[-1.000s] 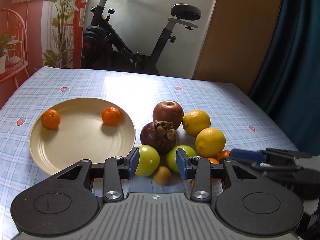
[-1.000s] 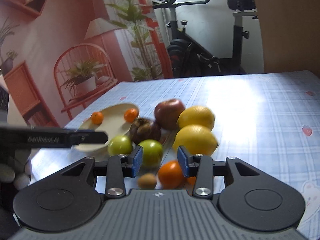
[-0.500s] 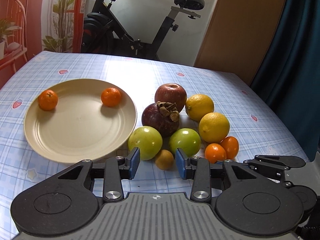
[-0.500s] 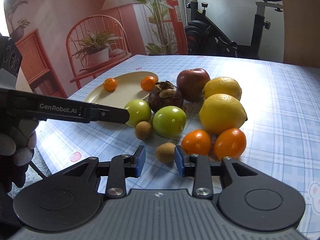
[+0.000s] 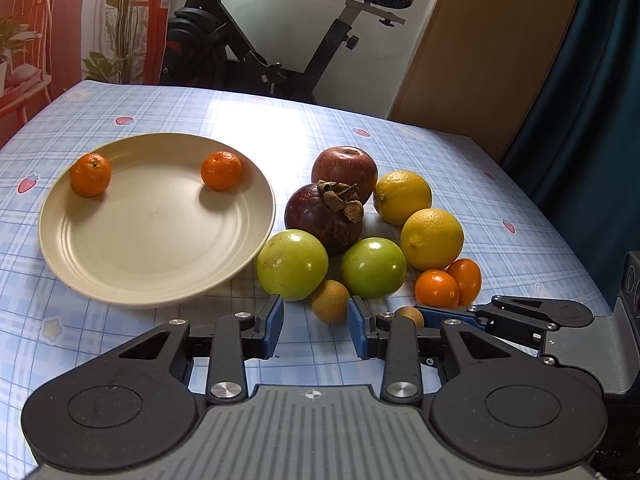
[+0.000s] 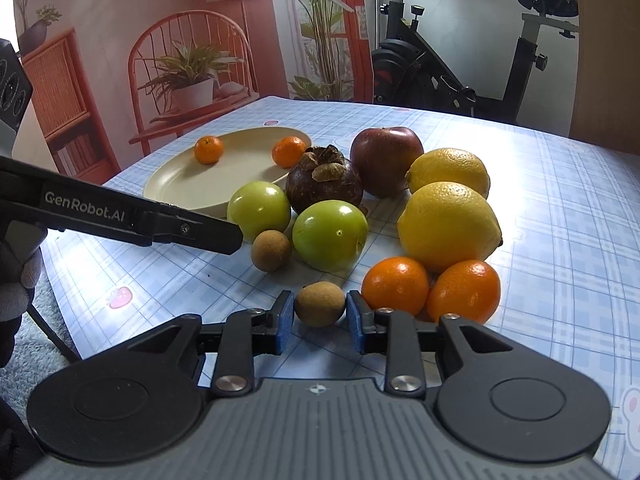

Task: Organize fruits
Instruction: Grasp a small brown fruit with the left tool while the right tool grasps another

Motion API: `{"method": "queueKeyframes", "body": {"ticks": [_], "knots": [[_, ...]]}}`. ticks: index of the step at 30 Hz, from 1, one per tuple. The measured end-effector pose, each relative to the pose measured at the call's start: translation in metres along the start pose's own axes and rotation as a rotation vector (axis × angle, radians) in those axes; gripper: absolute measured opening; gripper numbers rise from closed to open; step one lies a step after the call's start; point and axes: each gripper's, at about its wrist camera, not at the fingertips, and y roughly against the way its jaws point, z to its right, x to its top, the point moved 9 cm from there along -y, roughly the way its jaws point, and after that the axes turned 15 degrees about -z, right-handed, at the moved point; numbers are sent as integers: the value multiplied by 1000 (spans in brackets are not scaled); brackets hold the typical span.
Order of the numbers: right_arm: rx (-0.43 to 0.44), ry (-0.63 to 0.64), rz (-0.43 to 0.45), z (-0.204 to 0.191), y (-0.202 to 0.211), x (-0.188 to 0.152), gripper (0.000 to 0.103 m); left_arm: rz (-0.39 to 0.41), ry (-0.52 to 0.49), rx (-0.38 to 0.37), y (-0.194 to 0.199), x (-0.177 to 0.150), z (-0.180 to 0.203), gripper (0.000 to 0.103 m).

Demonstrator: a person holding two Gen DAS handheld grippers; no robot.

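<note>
A cream plate [image 5: 152, 236] on the checked tablecloth holds two tangerines [image 5: 91, 174]. To its right lies a pile: a red apple [image 5: 344, 164], a dark purple fruit [image 5: 320, 212], two lemons [image 5: 432, 239], two green fruits [image 5: 292, 265] and two small oranges [image 5: 436, 289]. My right gripper [image 6: 320, 316] is shut on a small brown fruit [image 6: 320, 304] that rests on the cloth. The jaws of my left gripper [image 5: 316, 326] are closing. A second small brown fruit [image 5: 330, 301] sits just ahead between its tips, and the pads do not touch it.
An exercise bike [image 5: 280, 60] stands behind the table's far edge, with a wooden panel and a dark curtain [image 5: 592, 120] to the right. A gloved hand [image 6: 16, 280] holds the left gripper at the near table edge. Bare cloth lies right of the lemons.
My right gripper sank toward the near small brown fruit and its jaws closed on it. The left jaws narrowed, and the left view drew back so the whole pile shows.
</note>
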Motion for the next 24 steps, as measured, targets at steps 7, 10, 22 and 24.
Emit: {"method": "queueKeyframes", "body": {"ticks": [7, 10, 22, 24], "knots": [[-12, 19, 52, 2, 3, -7, 31, -23, -4, -16, -9, -1, 3, 37], [-4, 11, 58, 3, 3, -7, 31, -23, 3, -20, -13, 1, 4, 37], [22, -10, 66, 7, 5, -7, 31, -65, 36, -15, -30, 3, 4, 37], [23, -10, 66, 6, 5, -7, 31, -65, 26, -6, -31, 3, 5, 37]]}}
